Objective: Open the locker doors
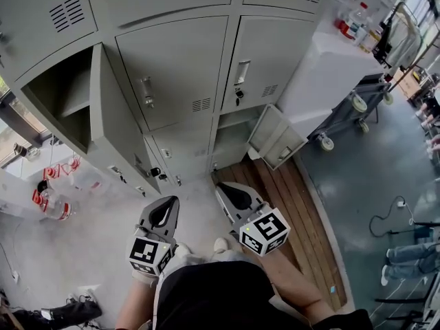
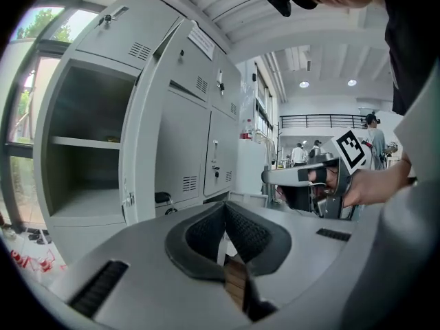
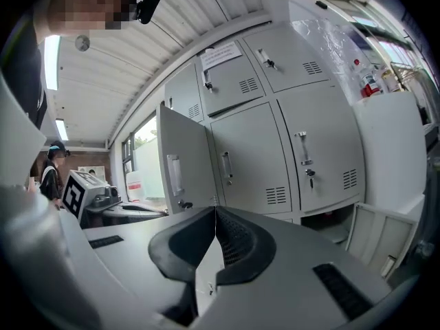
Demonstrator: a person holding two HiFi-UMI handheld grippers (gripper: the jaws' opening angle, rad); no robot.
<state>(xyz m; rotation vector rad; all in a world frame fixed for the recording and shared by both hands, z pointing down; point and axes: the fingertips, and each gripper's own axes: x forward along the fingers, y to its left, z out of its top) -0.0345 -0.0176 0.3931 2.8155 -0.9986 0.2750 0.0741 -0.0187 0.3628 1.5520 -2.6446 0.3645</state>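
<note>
With both pairs of jaws pressed fully together and nothing caught between them, I hold my left gripper (image 2: 225,208) and my right gripper (image 3: 215,212) out in front of me. They are side by side and apart from each other, each with its marker cube toward my body. Neither touches the tall grey metal locker bank (image 1: 227,19) ahead.

Nearest my left gripper, the grey middle-row left locker door (image 1: 110,112) stands swung wide open with its edge toward me. Its open compartment (image 1: 58,98) shows a single shelf inside. Beside it the middle locker door (image 1: 172,67) is closed, with an upright silver handle (image 1: 146,91) on its left side. The right-hand locker door (image 1: 268,53) of that row is closed too, with a handle and a key lock below it. Under it, the bottom-right locker door (image 1: 276,137) hangs open to the right, leaving its compartment exposed. The small bottom door (image 1: 172,158) beside that is shut.

Brown wooden floor planks (image 1: 289,198) run from the foot of the lockers past my right gripper. Right of the lockers stands a white cabinet (image 1: 330,74), and beyond it a wheeled trolley (image 1: 347,112) on the blue-grey floor (image 1: 364,184). Off to the left, clear plastic bottles with red labels (image 1: 51,205) sit on the pale floor.
</note>
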